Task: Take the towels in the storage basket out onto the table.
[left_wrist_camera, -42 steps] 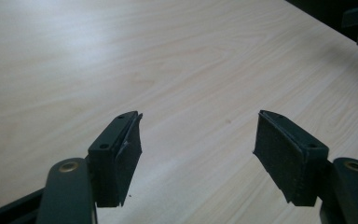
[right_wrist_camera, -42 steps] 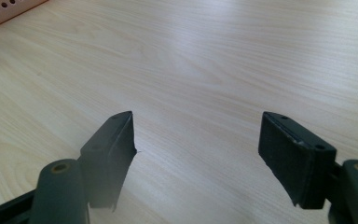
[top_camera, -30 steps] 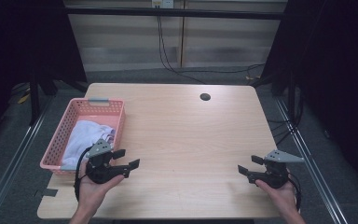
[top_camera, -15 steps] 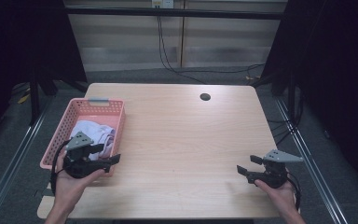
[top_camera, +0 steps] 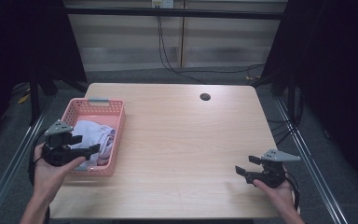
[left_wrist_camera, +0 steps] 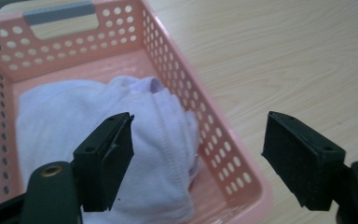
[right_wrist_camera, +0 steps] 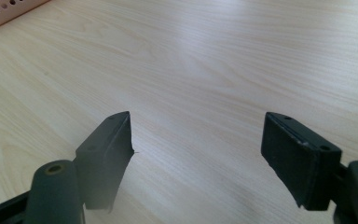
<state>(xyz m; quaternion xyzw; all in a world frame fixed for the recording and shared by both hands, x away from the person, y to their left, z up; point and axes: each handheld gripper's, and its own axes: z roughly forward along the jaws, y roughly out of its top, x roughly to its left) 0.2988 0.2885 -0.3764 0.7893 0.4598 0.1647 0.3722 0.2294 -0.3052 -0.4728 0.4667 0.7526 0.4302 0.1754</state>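
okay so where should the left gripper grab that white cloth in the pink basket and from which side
Probably the raised, stitched fold of the white cloth, taken from straight above. It bunches higher than the rest, so open jaws could straddle it. The pink basket walls block any sideways approach. The left gripper is open over the basket's near right corner.

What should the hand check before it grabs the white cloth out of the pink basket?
1. Left gripper jaws wide apart, nothing between them; they have just been opening: ok.
2. White cloth lies inside the pink basket, uncovered: ok.
3. Left gripper over the cloth: not ok, one jaw is beyond the basket wall.
4. Bare table to lay the cloth on: ok.
5. Right gripper open, well away: ok.
6. More cloths underneath: cannot tell.
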